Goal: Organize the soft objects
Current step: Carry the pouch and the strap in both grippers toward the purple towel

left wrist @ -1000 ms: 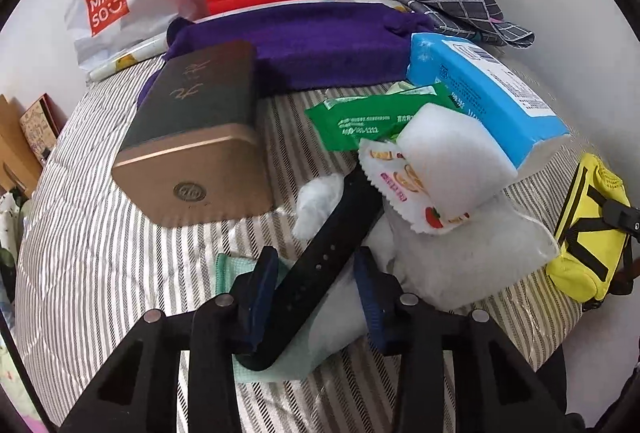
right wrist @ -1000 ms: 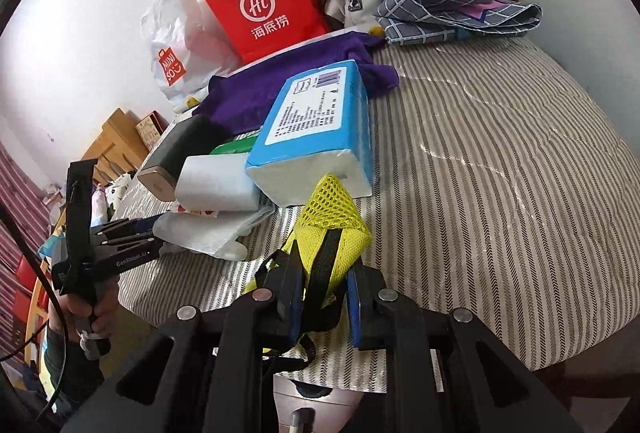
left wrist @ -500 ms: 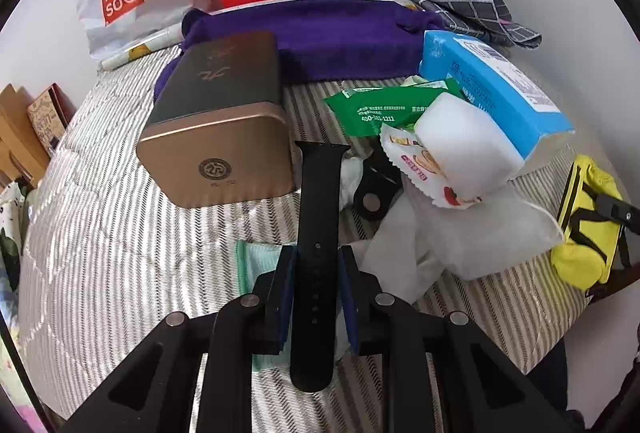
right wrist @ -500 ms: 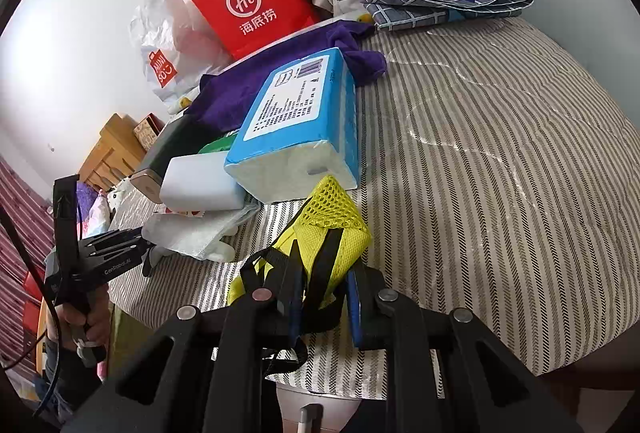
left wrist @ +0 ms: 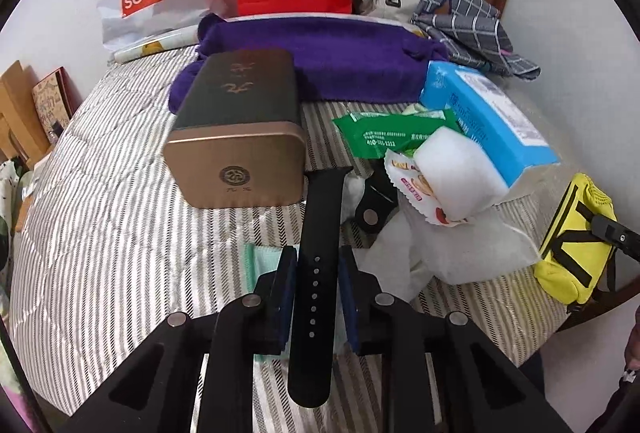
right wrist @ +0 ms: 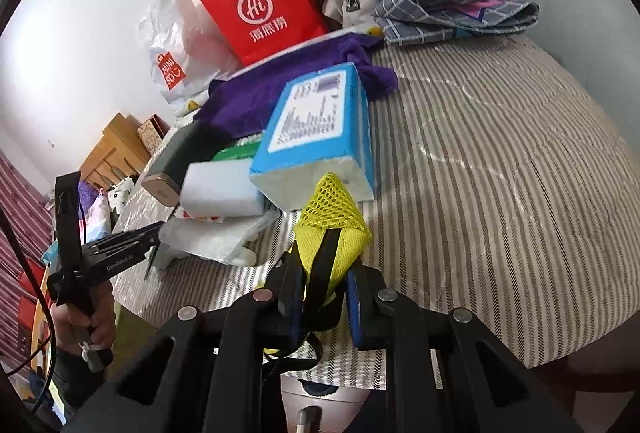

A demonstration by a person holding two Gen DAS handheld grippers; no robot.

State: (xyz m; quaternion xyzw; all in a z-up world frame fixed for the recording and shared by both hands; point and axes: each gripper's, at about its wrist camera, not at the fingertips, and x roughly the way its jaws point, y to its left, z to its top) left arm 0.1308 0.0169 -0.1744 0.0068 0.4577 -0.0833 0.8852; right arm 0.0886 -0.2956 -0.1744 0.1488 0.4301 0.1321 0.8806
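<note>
Our left gripper (left wrist: 316,281), jaws just closing, clamps the black watch strap (left wrist: 318,253) above the striped bed (left wrist: 100,233); our right gripper (right wrist: 324,289) pinches the yellow mesh pouch (right wrist: 332,217) at the bed's edge.

My right gripper (right wrist: 324,285) clamps yellow mesh pouch (right wrist: 334,217) just below blue tissue pack (right wrist: 316,137). White foam block (right wrist: 222,193) left of pack, touching it. Purple towel (right wrist: 280,81) behind pack. My left gripper (right wrist: 154,233) far left of pack.

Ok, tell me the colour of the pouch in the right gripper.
Yellow pouch with black straps; right wrist view.
</note>
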